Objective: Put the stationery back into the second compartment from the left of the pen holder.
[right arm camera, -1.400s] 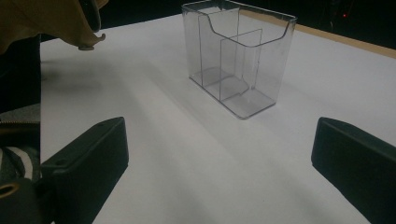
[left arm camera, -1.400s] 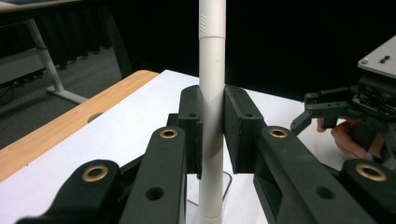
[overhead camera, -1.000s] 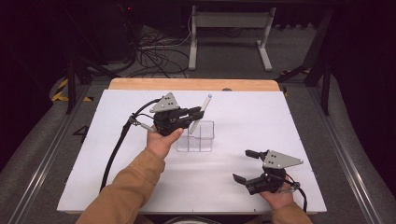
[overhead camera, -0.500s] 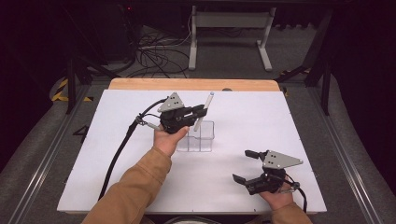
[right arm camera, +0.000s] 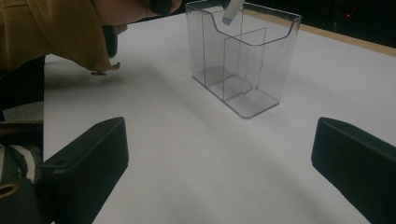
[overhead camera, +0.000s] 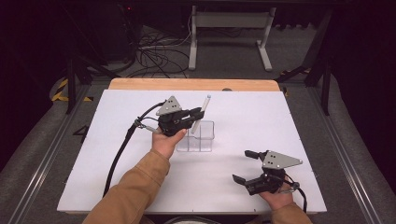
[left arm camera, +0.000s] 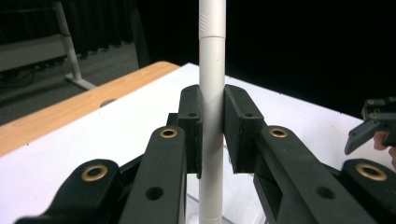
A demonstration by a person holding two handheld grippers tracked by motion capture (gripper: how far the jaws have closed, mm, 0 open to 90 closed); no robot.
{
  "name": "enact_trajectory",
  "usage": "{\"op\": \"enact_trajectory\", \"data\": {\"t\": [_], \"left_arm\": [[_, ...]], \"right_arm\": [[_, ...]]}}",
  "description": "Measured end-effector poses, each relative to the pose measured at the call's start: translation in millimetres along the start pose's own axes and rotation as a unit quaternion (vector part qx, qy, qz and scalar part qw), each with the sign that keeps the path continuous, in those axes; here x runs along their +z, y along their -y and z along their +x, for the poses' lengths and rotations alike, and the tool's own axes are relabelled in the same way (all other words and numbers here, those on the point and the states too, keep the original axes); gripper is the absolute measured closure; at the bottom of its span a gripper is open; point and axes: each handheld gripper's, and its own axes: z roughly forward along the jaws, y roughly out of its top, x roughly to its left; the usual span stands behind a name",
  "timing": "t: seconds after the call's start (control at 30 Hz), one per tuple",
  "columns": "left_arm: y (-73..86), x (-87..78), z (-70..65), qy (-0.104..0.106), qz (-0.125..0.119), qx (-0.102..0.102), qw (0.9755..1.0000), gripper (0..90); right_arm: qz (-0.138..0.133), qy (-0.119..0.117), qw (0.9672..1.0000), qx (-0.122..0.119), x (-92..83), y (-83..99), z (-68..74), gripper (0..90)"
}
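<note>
Work in hand: putting the long white cylindrical plastic marker (overhead camera: 200, 114) into the clear plastic compartmented organiser box (overhead camera: 198, 138) standing mid-table.
Left gripper (overhead camera: 192, 115): clenched on the marker; in the left gripper view its two black pads (left arm camera: 191, 122) press the barrel from both sides, about halfway along.
Marker's long axis: tilted in the high view, upper end leaning up and to the right, away from the person; lower end pointing down toward the box.
Marker's lower tip (right arm camera: 230, 14): in the right gripper view it sits right at the box's scooped rim, just entering, well short of the floor.
Key relation: the box lies directly below the held marker; the judged next move is a straight lowering along the barrel, with the tip kept clear of the inner divider walls.
Which compartment: cannot be told with certainty.
Right gripper (overhead camera: 243, 167): released, jaws spread wide, holding nothing, resting near the table's front right, well apart from the box.
Nearer hand: the left.
Surface: white table top (overhead camera: 289, 126).
</note>
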Motion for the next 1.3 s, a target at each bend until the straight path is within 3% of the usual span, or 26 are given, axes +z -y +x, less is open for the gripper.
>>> {"op": "enact_trajectory", "data": {"t": [0.23, 0.53, 0.7, 0.87, 0.97, 1.03, 1.13, 1.3], "left_arm": [[8.1, -0.8, -2.5, 0.005, 0.006, -0.001, 1.0000, 78.4], [12.5, -3.4, -5.8, 0.010, 0.027, 0.023, 0.9993, 78.3], [15.8, -5.1, -6.8, 0.016, 0.032, 0.021, 0.9991, 78.2], [15.4, -10.0, -10.3, 0.008, 0.047, 0.041, 0.9980, 77.0], [13.6, -15.6, -13.4, -0.012, 0.050, 0.051, 0.9974, 58.6], [12.0, -20.9, -14.1, -0.028, 0.052, 0.048, 0.9971, 42.2], [8.9, -30.7, -15.7, -0.058, 0.056, 0.044, 0.9958, 25.7], [4.4, -46.0, -18.8, -0.070, 0.043, 0.045, 0.9956, 16.0]], "right_arm": [[0.000, 0.000, 1.0000, -0.001, 0.0, 0.0, 0.1, 4.1], [-0.002, -0.002, 1.0000, -0.002, 0.3, -0.1, 0.3, 4.1], [-0.002, -0.003, 1.0000, -0.002, 0.9, -0.4, 0.9, 4.2], [-0.004, -0.003, 1.0000, -0.003, 0.9, -0.8, 0.5, 4.1], [-0.005, -0.004, 1.0000, -0.002, 2.2, -1.5, 0.3, 4.1], [-0.006, -0.005, 1.0000, -0.004, 3.0, -2.2, 0.0, 4.1], [-0.008, -0.007, 0.9999, -0.005, 5.2, -3.1, -1.4, 4.2], [-0.005, -0.011, 0.9999, -0.005, 8.1, -3.6, -1.1, 4.1]]}}
